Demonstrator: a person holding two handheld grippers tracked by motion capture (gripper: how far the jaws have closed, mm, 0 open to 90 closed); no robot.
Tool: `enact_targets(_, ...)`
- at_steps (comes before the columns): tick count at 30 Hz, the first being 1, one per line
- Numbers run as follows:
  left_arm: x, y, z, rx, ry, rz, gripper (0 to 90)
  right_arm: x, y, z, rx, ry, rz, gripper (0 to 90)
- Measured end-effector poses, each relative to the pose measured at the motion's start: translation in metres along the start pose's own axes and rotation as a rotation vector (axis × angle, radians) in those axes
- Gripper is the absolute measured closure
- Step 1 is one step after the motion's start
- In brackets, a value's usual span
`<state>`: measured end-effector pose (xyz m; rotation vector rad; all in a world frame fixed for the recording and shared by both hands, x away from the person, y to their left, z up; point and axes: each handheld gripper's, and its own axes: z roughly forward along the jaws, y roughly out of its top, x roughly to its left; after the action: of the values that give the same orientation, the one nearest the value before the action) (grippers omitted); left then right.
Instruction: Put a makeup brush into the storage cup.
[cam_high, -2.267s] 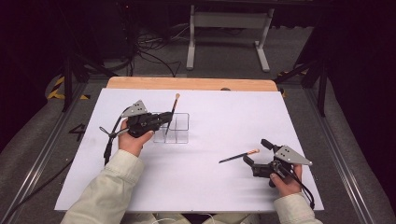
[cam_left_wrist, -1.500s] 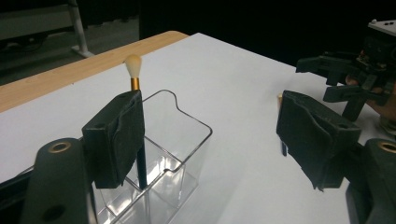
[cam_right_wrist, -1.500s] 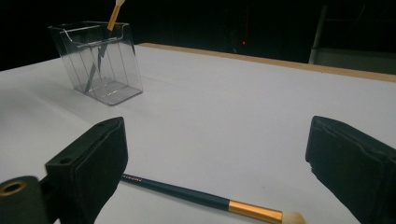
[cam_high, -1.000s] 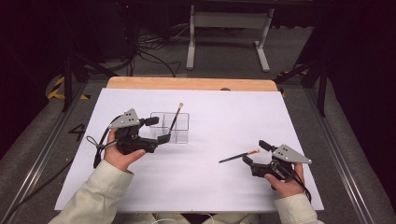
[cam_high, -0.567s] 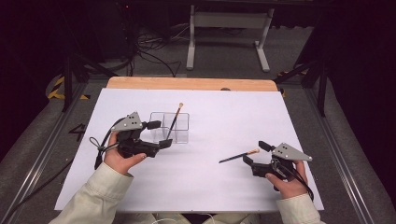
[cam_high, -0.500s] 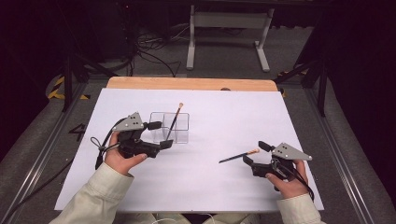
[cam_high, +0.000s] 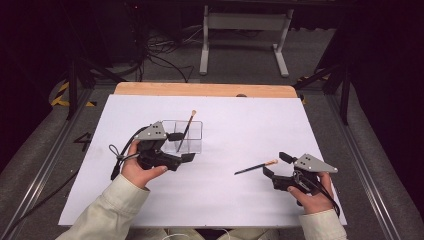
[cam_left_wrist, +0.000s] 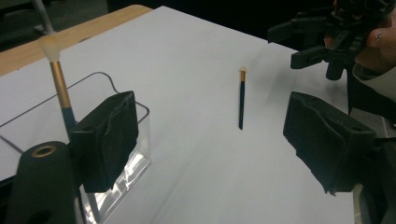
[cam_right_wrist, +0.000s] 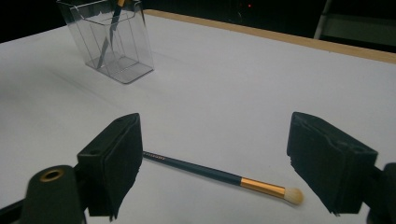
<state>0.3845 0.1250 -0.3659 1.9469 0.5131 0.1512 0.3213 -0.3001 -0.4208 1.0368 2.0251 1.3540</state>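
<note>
Your right gripper has its jaws spread wide and holds nothing; they have just been closing a little, and the pads touch no object. In the right gripper view the loose brush lies flat on the white table sheet just ahead of the jaws and between their lines, its dark handle end close to the jaw at the left of that view, its gold ferrule and pale bristle tip pointing toward the jaw at the right. From the high view that brush lies just in front of the gripper, bristle end nearest the jaws, handle pointing away to the left.

Your left gripper is also released, jaws wide apart and grasping nothing. It sits right at the clear plastic holder, one jaw up against the near wall; whether it actually touches the plastic you cannot tell. A second brush stands tilted inside that holder, bristles up. In the left gripper view the holder is beside the jaw at the left, the standing brush rises behind that jaw, and the loose brush lies well ahead on the sheet between the two jaws.
</note>
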Motion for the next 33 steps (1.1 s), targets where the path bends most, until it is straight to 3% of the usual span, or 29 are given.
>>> enact_targets(13, -0.002, 0.003, 0.007, 0.006, -0.015, 0.002, 19.2, -0.002, 0.0, -0.003, 0.028, 0.012, 0.019, 22.8)
enact_targets(21, 0.0, 0.002, 0.004, 0.019, 0.002, 0.015, 18.3, -0.006, 0.011, -0.001, 0.139, -0.024, 0.08, 23.7)
enact_targets(26, 0.001, 0.0, 0.003, 0.032, 0.012, 0.012, 18.0, -0.004, 0.018, 0.004, 0.183, -0.018, 0.08, 23.0)
enact_targets(30, 0.002, -0.003, 0.002, 0.038, 0.014, 0.008, 17.9, -0.005, 0.026, 0.007, 0.261, -0.061, 0.061, 18.9)
enact_targets(33, 0.002, -0.004, 0.001, 0.049, 0.02, 0.012, 17.8, -0.007, 0.031, 0.009, 0.277, -0.075, 0.091, 18.9)
